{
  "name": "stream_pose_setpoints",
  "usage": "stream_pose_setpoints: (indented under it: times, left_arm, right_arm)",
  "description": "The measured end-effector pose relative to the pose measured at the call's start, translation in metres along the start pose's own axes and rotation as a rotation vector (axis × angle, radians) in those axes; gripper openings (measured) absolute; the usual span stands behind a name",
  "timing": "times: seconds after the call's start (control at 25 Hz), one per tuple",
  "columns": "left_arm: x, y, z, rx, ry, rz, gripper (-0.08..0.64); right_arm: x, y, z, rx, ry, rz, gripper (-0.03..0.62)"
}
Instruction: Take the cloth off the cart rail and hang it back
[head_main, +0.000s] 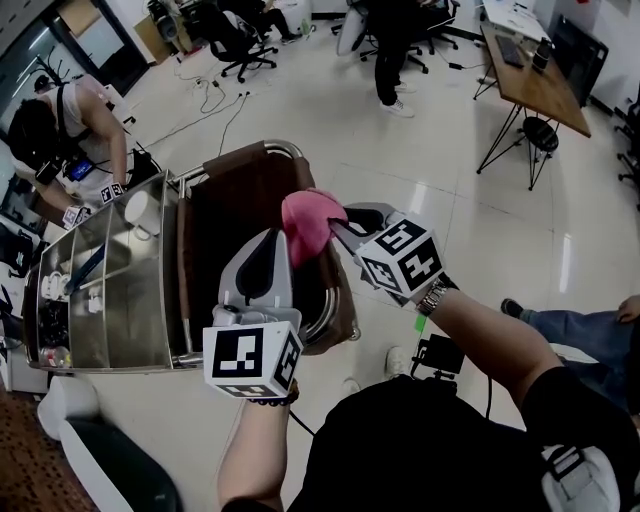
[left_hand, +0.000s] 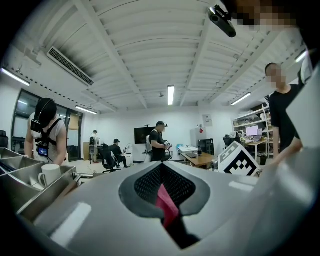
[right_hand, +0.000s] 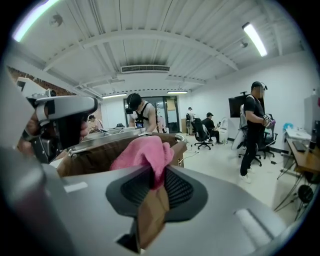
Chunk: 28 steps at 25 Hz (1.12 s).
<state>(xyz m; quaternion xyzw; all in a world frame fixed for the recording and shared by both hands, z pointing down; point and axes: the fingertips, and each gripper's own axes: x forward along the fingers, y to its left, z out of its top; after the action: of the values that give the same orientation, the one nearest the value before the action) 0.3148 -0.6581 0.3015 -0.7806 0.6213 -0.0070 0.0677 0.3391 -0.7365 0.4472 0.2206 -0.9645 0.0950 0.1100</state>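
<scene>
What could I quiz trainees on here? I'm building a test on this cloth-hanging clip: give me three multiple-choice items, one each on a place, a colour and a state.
1. Where does the white mug stand?
A. On the floor
B. In the cart's top steel tray
C. On the wooden desk

2. What colour is the cloth?
A. Pink
B. Blue
C. White

3. How do the left gripper's jaws stand?
A. Wide apart and empty
B. Closed on the mug's handle
C. Closed on a strip of the cloth

Answers:
1 B: the white mug sits upright in the top tray of the cart.
2 A: the cloth bunched over the cart's end is pink.
3 C: the left gripper view shows the left gripper with a pink sliver pinched between near-shut jaws.
</scene>
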Motion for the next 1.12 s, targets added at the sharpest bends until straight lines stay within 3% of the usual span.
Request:
stream_pose_setpoints:
  times: [0.04,0.4,0.6,0.76,0.8,0.92,1.12]
  left_arm:
    - [0.000,0.000,0.000,0.000,0.000,-0.002,0.003]
    - [-0.003,0.003,0.002,-0.001,-0.006,-0.020,0.003]
    - [-0.007,0.004,0.004,-0.007,-0.008,-0.023,0.003]
    - [-0.009,0.005,0.006,-0.007,-0.018,-0.032,0.003]
    - [-0.009,0.005,0.006,-0.006,-0.021,-0.035,0.003]
    - [-0.011,0.005,0.006,-0.005,-0.024,-0.041,0.003]
    - [-0.013,0.005,0.008,-0.003,-0.026,-0.041,0.003]
  right_arm:
    - [0.000,0.001,-0.002,-0.004,0.007,0.000,0.032]
    - [0.001,0.005,-0.009,-0.012,0.030,-0.014,0.039]
    - [-0.005,0.008,0.001,0.006,0.002,-0.015,0.152]
    - [-0.008,0.013,0.006,0.002,-0.009,-0.012,0.172]
    - [-0.008,0.014,0.007,-0.002,-0.011,-0.013,0.162]
    - [-0.008,0.014,0.004,-0.009,-0.010,-0.029,0.026]
    - [-0.013,0.002,0.004,-0.003,-0.008,-0.094,0.018]
